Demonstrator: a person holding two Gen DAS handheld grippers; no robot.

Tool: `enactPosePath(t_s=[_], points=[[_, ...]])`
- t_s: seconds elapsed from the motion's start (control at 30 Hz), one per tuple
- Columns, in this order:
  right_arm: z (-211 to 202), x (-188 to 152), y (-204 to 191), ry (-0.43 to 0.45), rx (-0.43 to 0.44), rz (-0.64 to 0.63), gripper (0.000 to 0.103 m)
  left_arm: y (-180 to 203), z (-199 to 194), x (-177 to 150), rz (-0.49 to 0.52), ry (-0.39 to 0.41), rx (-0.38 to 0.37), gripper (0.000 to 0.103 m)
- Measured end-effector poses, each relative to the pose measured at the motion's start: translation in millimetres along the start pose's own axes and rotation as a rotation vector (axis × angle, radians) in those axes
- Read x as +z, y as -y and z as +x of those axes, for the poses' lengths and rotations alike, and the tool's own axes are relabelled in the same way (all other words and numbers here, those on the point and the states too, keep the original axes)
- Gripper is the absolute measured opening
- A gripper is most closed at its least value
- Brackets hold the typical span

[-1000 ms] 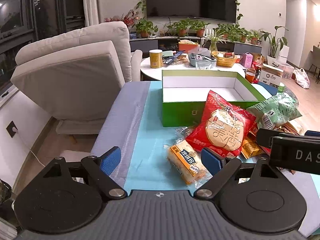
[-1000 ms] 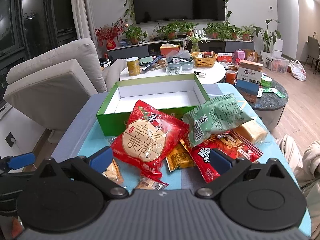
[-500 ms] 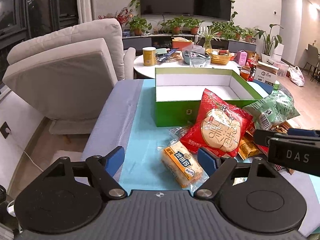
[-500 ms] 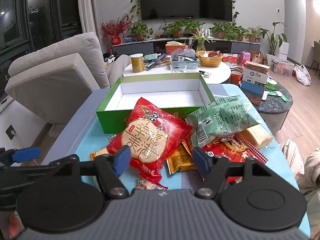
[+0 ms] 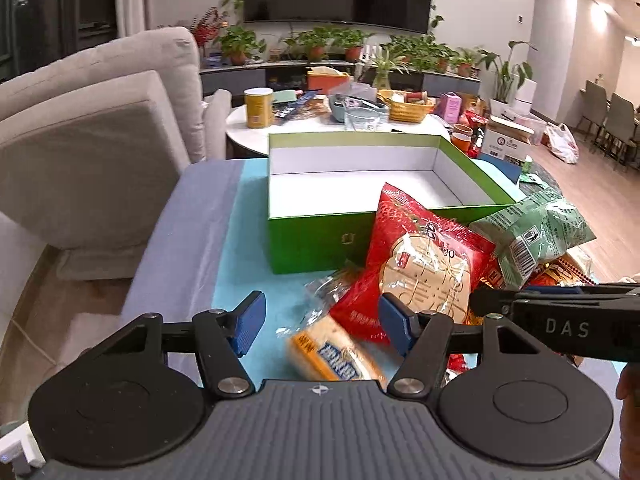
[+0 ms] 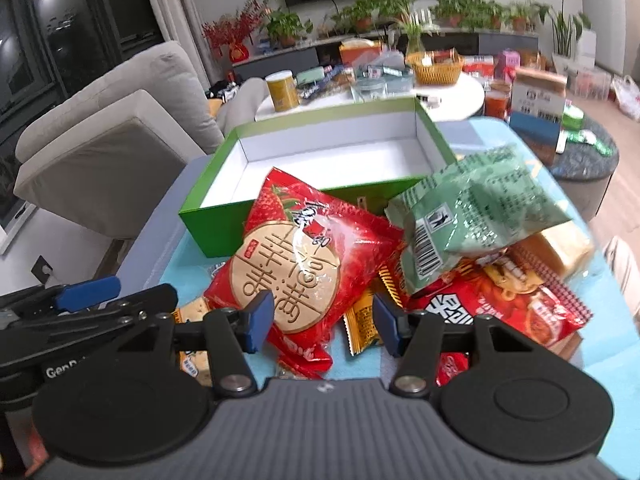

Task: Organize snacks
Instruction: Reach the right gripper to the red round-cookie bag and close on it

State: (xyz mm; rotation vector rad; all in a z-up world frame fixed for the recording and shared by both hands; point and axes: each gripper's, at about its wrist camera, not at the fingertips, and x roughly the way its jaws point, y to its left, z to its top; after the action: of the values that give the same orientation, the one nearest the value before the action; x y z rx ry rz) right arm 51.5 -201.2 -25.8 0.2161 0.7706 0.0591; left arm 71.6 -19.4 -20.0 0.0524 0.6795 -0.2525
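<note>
Over the desk (image 5: 240,216), left gripper (image 5: 320,322) jaws just narrowed around the biscuit pack (image 5: 334,356), not yet pinching. Right gripper (image 6: 323,322) jaws half-wide over the red bag (image 6: 296,268), closer than a second ago. Green box (image 6: 320,160) empty behind; snacks piled before it, none sorted.

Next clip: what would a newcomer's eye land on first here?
Probably the big red snack bag with the round biscuit picture, leaning on the front wall of the empty green box at the centre. To its right a pale green packet tops a heap of smaller snacks. In the foreground, the right tool hovers open over the red bag's lower edge.
</note>
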Motion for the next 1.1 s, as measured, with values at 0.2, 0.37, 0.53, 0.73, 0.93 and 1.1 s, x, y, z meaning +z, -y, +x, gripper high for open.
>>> enactPosePath(t_s=[0.2, 0.37, 0.53, 0.73, 0.93, 1.1], points=[[26, 7, 17, -0.081, 0.035, 0.132, 0.056, 0, 29, 3, 0.018, -0.039, -0.033, 0.06], [39, 12, 21, -0.113, 0.074, 0.196, 0.056, 0, 42, 4, 0.024, -0.047, -0.064, 0.06], [41, 17, 24, -0.118, 0.095, 0.225, 0.056, -2, 50, 7, 0.017, -0.06, -0.094, 0.06], [49, 21, 31, -0.14, 0.124, 0.265, 0.056, 5, 54, 9, 0.056, -0.064, -0.212, 0.06], [54, 23, 33, -0.143, 0.133, 0.274, 0.056, 17, 64, 8, 0.103, -0.09, -0.209, 0.061], [61, 25, 31, -0.182, 0.167, 0.279, 0.057, 8, 71, 11, 0.071, -0.115, -0.247, 0.063]])
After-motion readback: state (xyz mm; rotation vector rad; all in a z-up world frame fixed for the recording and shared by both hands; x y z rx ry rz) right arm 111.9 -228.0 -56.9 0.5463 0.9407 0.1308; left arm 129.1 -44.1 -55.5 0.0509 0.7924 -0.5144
